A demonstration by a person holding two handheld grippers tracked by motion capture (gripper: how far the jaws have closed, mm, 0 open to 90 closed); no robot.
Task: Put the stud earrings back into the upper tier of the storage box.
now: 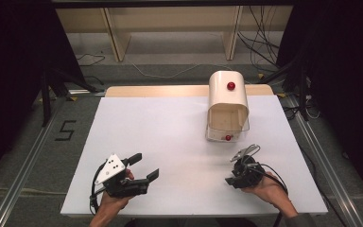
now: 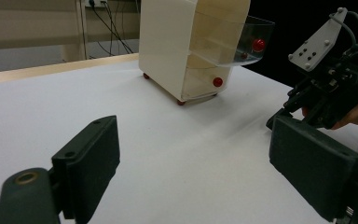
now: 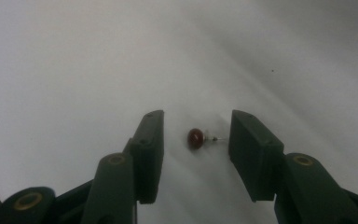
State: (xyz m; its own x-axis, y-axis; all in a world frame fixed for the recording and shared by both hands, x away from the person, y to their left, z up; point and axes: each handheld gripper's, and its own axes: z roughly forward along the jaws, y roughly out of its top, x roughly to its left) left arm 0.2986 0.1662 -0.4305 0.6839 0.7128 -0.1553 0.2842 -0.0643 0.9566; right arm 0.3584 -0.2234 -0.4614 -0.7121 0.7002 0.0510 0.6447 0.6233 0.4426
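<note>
A cream box (image 1: 228, 101) with a rounded top stands at the back right of the white table (image 1: 170, 142). It carries a red knob (image 1: 230, 86) on top and another red knob (image 1: 228, 137) low on its clear front. My right gripper (image 1: 234, 177) points down at the table in front of the box. It is open, and a small dark red bead on a metal pin (image 3: 196, 138) lies on the surface between its jaws, touching neither. My left gripper (image 1: 144, 166) is held near the front left, wide open with nothing in it.
In the left gripper view the box (image 2: 177, 46) shows a clear curved panel (image 2: 256, 32) standing out from its open front, and the right gripper (image 2: 291, 109) is held by a hand at the right. Wooden shelving (image 1: 170, 28) and cables lie beyond the table.
</note>
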